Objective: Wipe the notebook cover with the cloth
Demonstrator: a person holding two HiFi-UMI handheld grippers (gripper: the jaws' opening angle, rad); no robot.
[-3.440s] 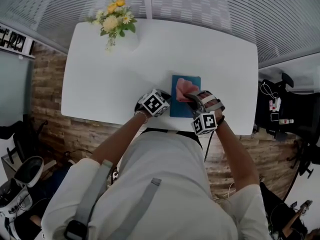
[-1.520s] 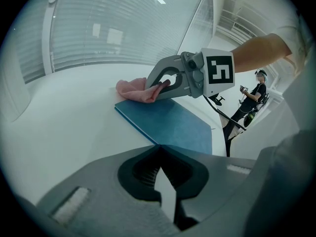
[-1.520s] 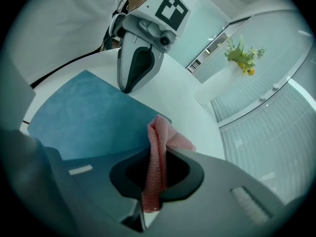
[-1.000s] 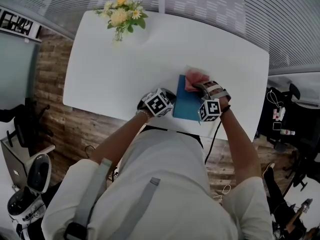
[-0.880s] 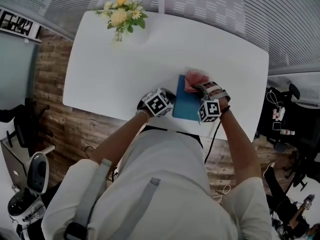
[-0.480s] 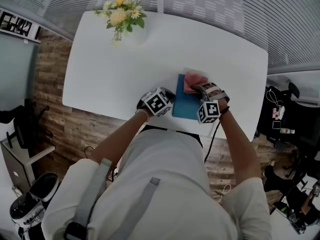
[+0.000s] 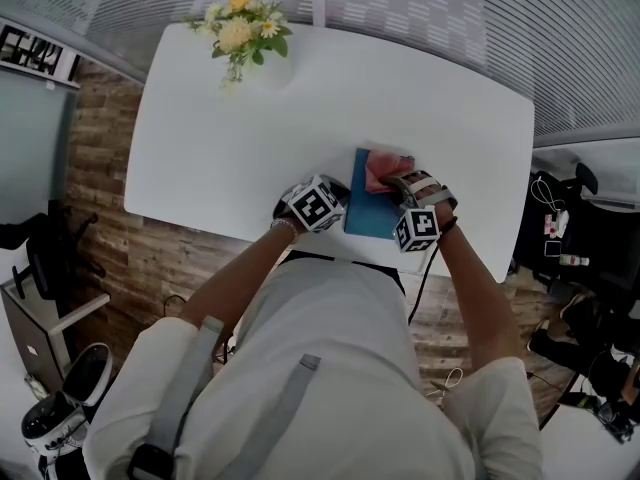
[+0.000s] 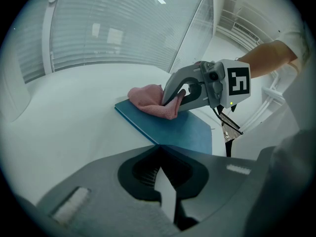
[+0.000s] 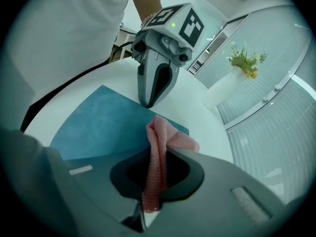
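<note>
At the near edge of the white surface (image 7: 220, 138), the left gripper (image 9: 148, 102) has its jaws pressed together with nothing between them, tips down at the left edge of the flat blue rectangular notebook (image 7: 368, 210). Just beside it, the right gripper (image 8: 171, 101) is clamped on the crumpled pink woven cloth (image 8: 148, 98), which rests on the notebook's far end. Well beyond, a bunch of yellow and white flowers (image 7: 237, 30) stands near the surface's far edge.

A white table (image 7: 300, 108) carries a blue notebook (image 7: 363, 211) near its front edge and a flower vase (image 7: 236, 36) at its far-left corner.
</note>
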